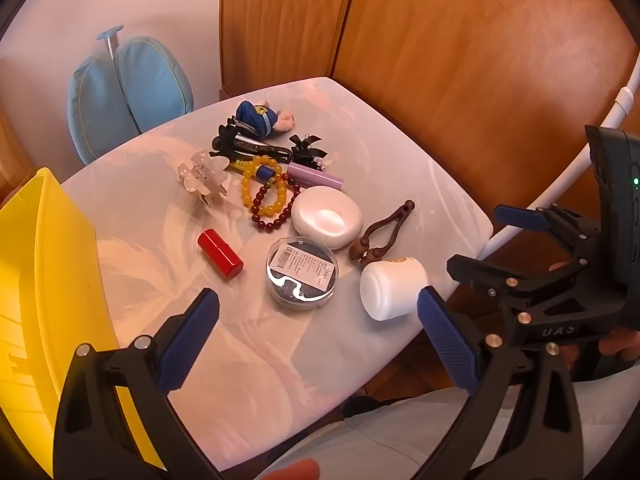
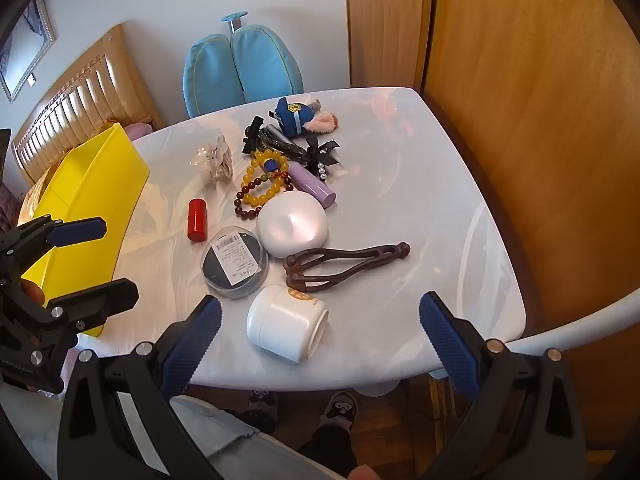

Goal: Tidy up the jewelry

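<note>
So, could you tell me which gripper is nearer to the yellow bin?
Left. The left gripper hangs open right beside the yellow bin, at its near end. The right gripper is open too, farther off, over the table edge by the white jar.

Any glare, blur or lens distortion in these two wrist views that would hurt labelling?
Left wrist: strong fisheye bending of the table edges, warm orange cast on the wardrobe, yellow bin bright, items sharp. Right wrist: same curvature, soft sheen on the white round case, no motion blur.
</note>
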A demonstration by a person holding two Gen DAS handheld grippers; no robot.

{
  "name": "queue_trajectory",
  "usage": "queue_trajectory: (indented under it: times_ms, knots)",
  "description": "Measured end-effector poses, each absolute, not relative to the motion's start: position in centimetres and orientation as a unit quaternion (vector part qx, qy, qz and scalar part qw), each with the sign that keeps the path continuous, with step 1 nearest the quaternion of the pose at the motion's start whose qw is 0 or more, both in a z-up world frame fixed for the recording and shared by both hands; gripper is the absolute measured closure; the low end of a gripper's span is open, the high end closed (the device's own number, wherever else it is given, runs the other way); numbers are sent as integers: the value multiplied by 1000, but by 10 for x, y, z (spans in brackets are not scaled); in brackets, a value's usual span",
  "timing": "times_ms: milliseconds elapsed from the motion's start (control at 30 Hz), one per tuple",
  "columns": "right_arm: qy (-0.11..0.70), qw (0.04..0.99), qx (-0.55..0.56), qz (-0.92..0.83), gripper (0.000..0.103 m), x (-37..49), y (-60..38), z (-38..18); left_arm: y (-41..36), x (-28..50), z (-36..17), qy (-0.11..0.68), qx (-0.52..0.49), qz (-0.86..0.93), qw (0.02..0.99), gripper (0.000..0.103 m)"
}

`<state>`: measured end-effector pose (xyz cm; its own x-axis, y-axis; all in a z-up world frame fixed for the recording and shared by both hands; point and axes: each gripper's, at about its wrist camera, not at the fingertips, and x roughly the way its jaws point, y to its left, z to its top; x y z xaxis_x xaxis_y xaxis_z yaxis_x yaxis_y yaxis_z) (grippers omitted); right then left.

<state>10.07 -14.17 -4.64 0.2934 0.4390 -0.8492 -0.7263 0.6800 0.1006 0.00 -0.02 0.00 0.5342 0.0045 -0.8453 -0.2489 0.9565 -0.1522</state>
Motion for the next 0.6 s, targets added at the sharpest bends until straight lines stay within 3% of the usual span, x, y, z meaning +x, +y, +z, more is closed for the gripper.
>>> queue_trajectory:
  times_ms: [600]
  knots:
    - [465, 790, -154, 369, 3, 97, -144, -45, 0, 0, 0, 476, -130, 71, 867, 7]
